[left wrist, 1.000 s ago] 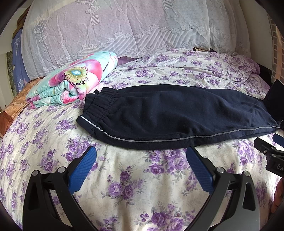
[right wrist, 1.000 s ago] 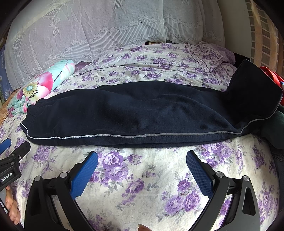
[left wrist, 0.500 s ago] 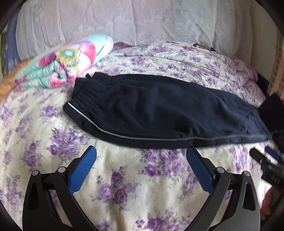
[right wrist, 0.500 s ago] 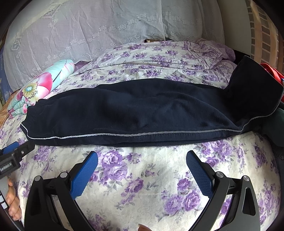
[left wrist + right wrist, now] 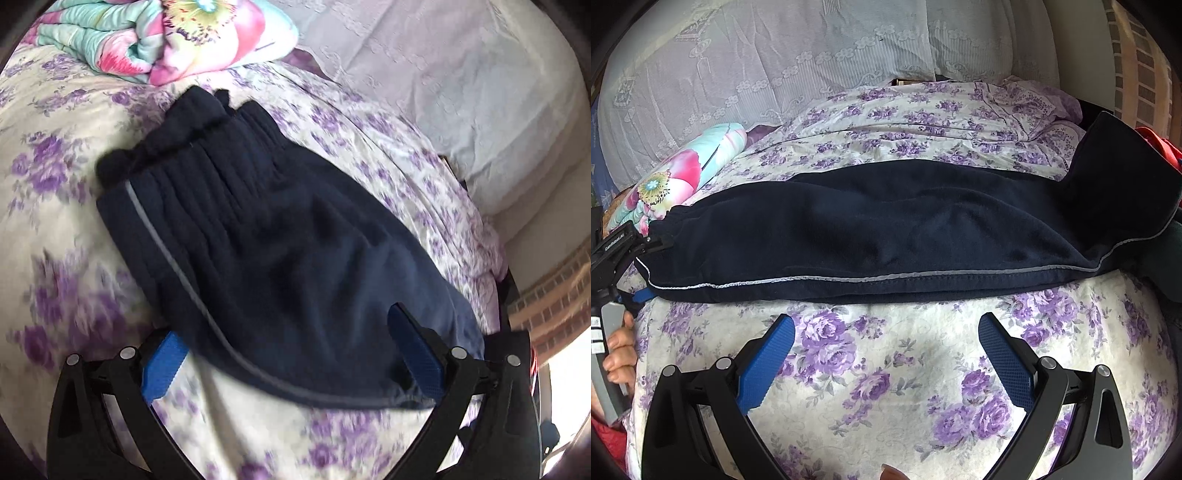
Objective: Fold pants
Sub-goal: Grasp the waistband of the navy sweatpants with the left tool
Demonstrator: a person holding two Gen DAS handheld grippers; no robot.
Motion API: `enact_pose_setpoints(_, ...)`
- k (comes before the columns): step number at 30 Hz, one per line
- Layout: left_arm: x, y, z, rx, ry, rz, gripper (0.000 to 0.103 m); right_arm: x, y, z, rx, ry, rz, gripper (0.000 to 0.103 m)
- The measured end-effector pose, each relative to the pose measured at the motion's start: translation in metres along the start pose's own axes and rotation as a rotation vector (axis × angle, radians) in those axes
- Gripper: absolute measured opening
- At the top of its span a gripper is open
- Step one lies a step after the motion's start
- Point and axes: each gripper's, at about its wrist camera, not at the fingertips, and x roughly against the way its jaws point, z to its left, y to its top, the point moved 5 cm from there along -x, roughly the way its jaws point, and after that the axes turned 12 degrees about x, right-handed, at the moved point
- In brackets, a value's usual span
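Between the left gripper's (image 5: 291, 363) blue pads lay the near edge of the pants (image 5: 280, 258); the jaws stood wide open and held nothing, one pad just off the cloth on the bedsheet (image 5: 48, 236), the other over the dark fabric. That straddling pose looked chosen to take the waist end by its piped edge, ready for a fold along the length. The right gripper (image 5: 886, 363) was equally wide open and empty, hovering over bare sheet just short of the pants' (image 5: 886, 229) long hem, near the middle of the garment rather than at its far end.

The pants lay flat across the bed, already doubled leg on leg, waistband (image 5: 173, 147) toward the folded quilt (image 5: 155, 33) and the cuffs running up against something at the bed's far side, where the fabric rose in a flap. Laid out straight like that, they offered one clean long edge to both tools.

The cloth was navy, soft and fleecy, with a gathered elastic waist and a thin pale piping down the seam. The pads were ribbed blue rubber on black arms. The sheet was cream with purple roses, lightly rumpled; behind it hung a white lace cover (image 5: 775, 66). The left view was blurred, so finer detail there was uncertain.
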Motion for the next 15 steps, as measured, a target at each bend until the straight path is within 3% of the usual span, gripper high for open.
enact_pose_setpoints(6,-0.003,0.025,0.011,0.11,-0.036,-0.032,0.097,-0.005,0.0,-0.005,-0.055,0.043,0.02,0.1)
enact_pose_setpoints(7,-0.003,0.025,0.01,0.1,-0.02,-0.042,0.091,-0.006,0.0,-0.008,-0.07,0.053,0.02,0.1)
enact_pose_setpoints(8,-0.003,0.028,0.01,0.09,0.006,-0.054,0.075,-0.006,0.0,-0.009,-0.087,0.064,0.02,0.1)
enact_pose_setpoints(10,-0.004,0.031,0.013,0.082,0.052,-0.073,0.057,-0.006,-0.001,-0.016,-0.131,0.078,0.013,0.1)
enact_pose_setpoints(15,0.004,0.036,0.026,0.135,0.014,-0.071,0.031,-0.004,-0.003,-0.035,-0.233,0.087,-0.019,0.1)
